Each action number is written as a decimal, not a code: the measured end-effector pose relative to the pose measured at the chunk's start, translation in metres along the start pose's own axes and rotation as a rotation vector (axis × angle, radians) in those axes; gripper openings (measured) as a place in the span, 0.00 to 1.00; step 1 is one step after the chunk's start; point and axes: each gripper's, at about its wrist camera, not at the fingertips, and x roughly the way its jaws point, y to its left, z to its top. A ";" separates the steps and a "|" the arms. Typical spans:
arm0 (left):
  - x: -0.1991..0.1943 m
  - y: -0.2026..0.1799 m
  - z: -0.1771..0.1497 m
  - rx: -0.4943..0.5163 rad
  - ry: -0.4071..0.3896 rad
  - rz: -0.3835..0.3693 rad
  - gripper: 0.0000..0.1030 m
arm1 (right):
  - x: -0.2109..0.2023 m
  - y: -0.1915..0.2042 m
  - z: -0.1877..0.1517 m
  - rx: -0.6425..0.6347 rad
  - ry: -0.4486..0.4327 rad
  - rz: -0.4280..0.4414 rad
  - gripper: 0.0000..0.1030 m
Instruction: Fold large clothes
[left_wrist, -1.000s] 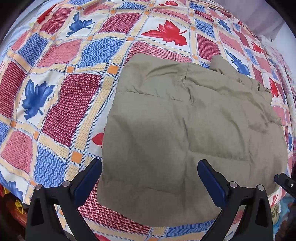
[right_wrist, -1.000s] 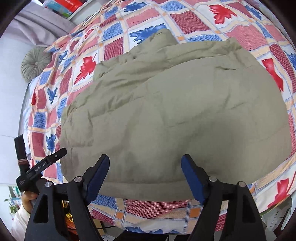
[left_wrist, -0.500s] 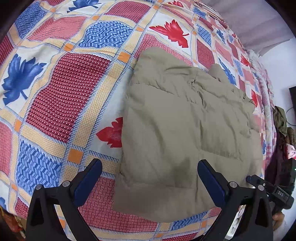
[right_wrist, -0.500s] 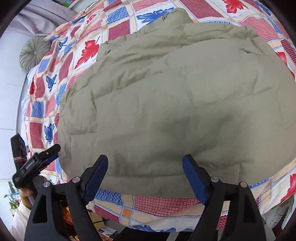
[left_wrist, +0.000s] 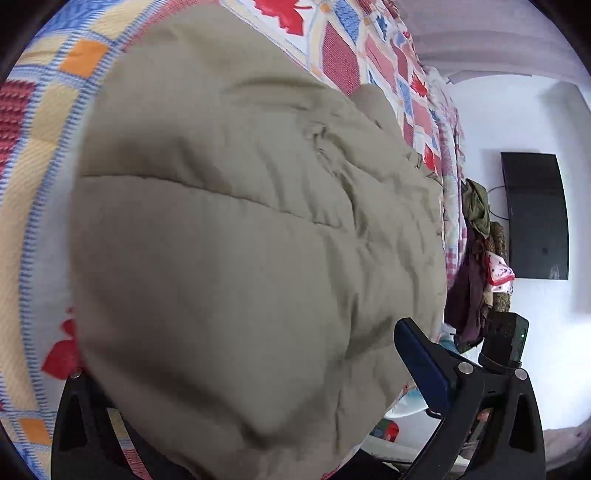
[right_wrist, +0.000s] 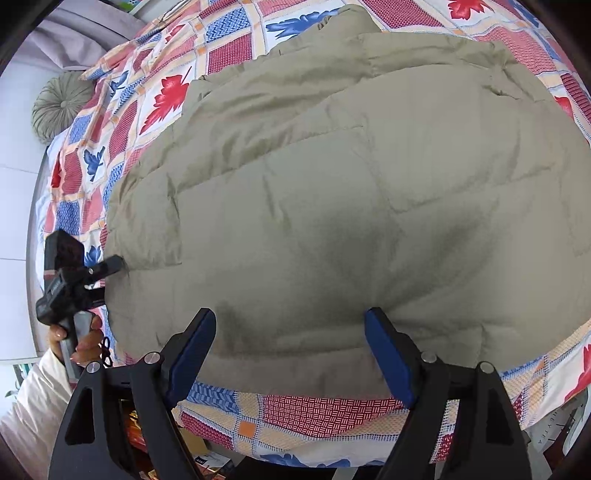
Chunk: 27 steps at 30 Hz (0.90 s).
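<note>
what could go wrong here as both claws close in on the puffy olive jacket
The jacket is thick and puffy, so the open right claw at its near hem may pinch only the top layer. The left claw sits at the side edge; uneven grabs could skew the fold. The hem lies near the bedspread edge, so it might slide off.

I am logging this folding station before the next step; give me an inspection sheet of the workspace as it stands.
Surface: bed with a leaf-patterned quilt.
Job's things: olive padded garment lies spread on the quilt, near the bed edge.
Clutter: round grey cushion at the bed's far end; pile of clothes by the wall.
Grippers: right gripper open over the garment's near hem; left gripper at the garment's side edge, state unclear.
Cables: thin wire beside the dark wall panel.
Surroundings: white walls.
</note>
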 end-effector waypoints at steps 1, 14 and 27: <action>0.005 -0.003 0.000 0.014 0.014 0.014 1.00 | 0.001 0.000 0.000 0.000 0.001 -0.002 0.83; -0.019 -0.043 -0.011 0.073 -0.002 0.055 0.25 | -0.030 0.004 0.017 -0.037 -0.112 0.052 0.31; -0.025 -0.229 -0.022 0.248 -0.030 0.098 0.25 | 0.032 -0.029 0.069 0.007 -0.149 0.109 0.12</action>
